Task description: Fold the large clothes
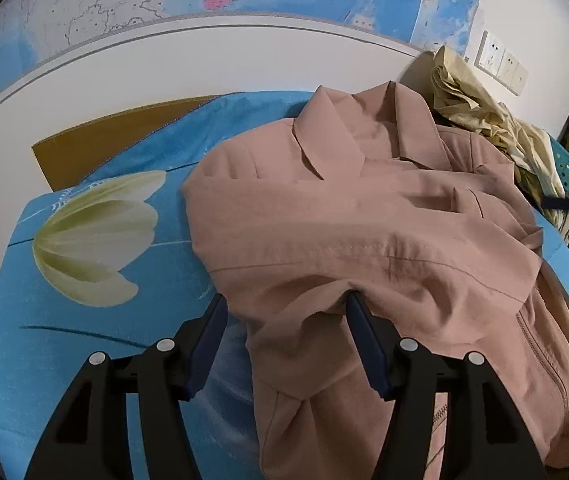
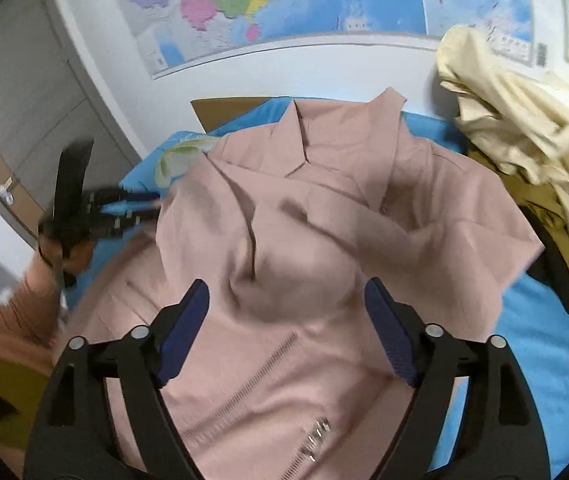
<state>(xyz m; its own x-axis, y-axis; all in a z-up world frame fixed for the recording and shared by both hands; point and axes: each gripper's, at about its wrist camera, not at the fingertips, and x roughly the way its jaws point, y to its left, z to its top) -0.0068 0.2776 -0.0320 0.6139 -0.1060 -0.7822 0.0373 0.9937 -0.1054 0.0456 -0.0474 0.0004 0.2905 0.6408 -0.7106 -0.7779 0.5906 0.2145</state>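
Both grippers, left gripper [image 1: 284, 308] and right gripper [image 2: 286, 292], hang wide apart and empty over the pink jacket [image 2: 324, 216], whose loosely laid sleeves could slide and unfold.

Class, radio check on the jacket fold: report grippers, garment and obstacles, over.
Left gripper open at the pink jacket edge. Right gripper open above it, nothing held. Jacket rumpled on the blue bedsheet. Cream garment pile crowds the far right corner.
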